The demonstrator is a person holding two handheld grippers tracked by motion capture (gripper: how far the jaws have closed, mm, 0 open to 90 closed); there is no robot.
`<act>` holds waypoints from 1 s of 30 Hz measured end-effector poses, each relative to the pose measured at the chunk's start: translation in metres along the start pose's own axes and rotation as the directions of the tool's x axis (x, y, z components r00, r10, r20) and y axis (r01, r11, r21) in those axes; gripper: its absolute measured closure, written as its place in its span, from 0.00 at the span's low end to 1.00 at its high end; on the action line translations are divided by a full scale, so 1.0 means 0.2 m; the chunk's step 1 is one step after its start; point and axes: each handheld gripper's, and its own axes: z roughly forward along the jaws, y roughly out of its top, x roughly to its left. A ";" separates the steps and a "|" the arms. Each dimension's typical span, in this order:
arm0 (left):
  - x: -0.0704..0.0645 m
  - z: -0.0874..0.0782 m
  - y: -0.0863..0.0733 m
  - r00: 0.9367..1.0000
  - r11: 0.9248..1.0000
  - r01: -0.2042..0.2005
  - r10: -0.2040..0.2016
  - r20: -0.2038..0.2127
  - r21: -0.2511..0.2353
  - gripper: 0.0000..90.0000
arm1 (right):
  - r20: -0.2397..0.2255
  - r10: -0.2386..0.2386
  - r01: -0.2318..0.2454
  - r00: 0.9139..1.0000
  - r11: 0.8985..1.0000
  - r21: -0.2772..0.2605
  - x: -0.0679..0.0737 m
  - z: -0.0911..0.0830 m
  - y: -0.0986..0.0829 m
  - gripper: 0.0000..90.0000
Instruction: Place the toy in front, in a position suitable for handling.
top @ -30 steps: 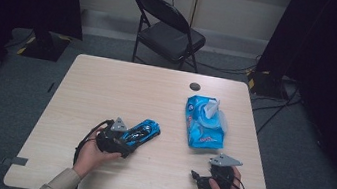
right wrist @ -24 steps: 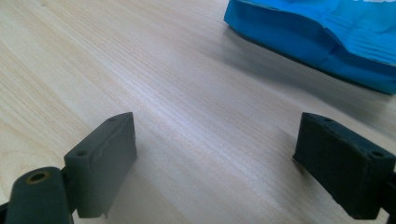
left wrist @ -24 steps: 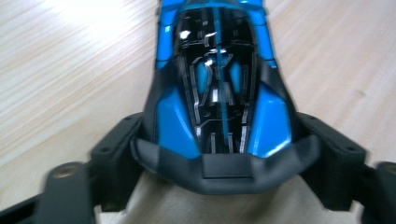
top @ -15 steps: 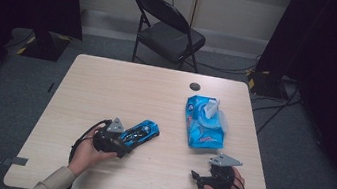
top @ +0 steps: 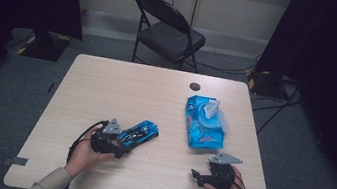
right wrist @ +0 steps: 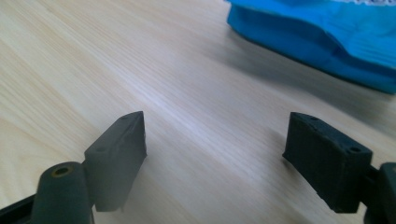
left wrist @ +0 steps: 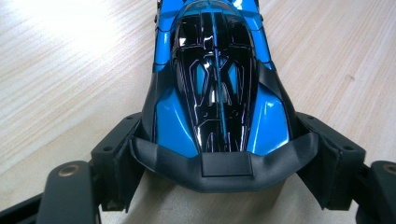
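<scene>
We clamp our left tongs [left wrist: 219, 158] on the toy car's [left wrist: 217, 88] tail to steer it, while our right tongs [right wrist: 229, 154] rest apart beside the wipes pack [right wrist: 327, 32].

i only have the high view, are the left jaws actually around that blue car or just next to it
Observer: Around it. In the left gripper view the left gripper has a jaw on each side of the blue toy car, at its black end.
Operator: and the right one, holding anything
Observer: No. The right gripper is open over bare table.
Operator: what's ahead of it
Observer: The blue wipes pack, beyond the jaws, untouched.
</scene>
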 end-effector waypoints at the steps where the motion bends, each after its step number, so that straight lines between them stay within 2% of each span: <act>1: 0.00 0.00 0.00 1.000 1.000 0.000 0.000 0.000 0.000 0.26 | -0.009 0.006 -0.006 1.000 1.000 -0.007 0.00 0.00 0.01 0.22; 3: 0.00 0.00 0.00 1.000 1.000 0.000 0.000 0.000 0.000 0.26 | -0.015 0.027 -0.027 1.000 1.000 -0.012 0.01 -0.02 0.04 0.22; 7: 0.00 0.00 0.00 1.000 1.000 0.000 0.000 0.000 0.000 0.26 | 0.000 0.021 -0.021 1.000 0.999 -0.027 0.00 -0.04 0.11 0.22; 11: 0.00 0.00 0.00 1.000 1.000 0.000 0.000 0.000 -0.001 0.26 | 0.000 0.054 -0.054 0.999 0.997 -0.049 -0.04 -0.04 0.20 0.22; 14: 0.00 0.00 0.00 1.000 1.000 0.000 0.000 -0.001 -0.001 0.26 | 0.020 0.080 -0.079 0.997 0.996 -0.049 -0.07 -0.04 0.27 0.25; 19: 0.00 0.00 0.00 1.000 1.000 0.000 0.000 -0.001 -0.001 0.26 | 0.056 0.059 -0.056 0.997 0.997 -0.046 -0.13 -0.03 0.39 0.26; 23: 0.00 0.00 0.00 1.000 1.000 0.000 0.000 -0.001 -0.001 0.26 | 0.062 0.058 -0.056 0.996 0.998 -0.042 -0.16 -0.02 0.47 0.27; 28: 0.00 0.00 0.00 1.000 1.000 0.000 0.000 -0.001 -0.001 0.26 | 0.082 0.020 -0.018 0.996 1.000 -0.024 -0.20 0.00 0.56 0.30; 30: 0.00 0.00 0.00 1.000 1.000 0.000 0.000 -0.001 -0.001 0.26 | 0.087 0.018 -0.016 0.996 1.000 -0.017 -0.22 0.01 0.58 0.32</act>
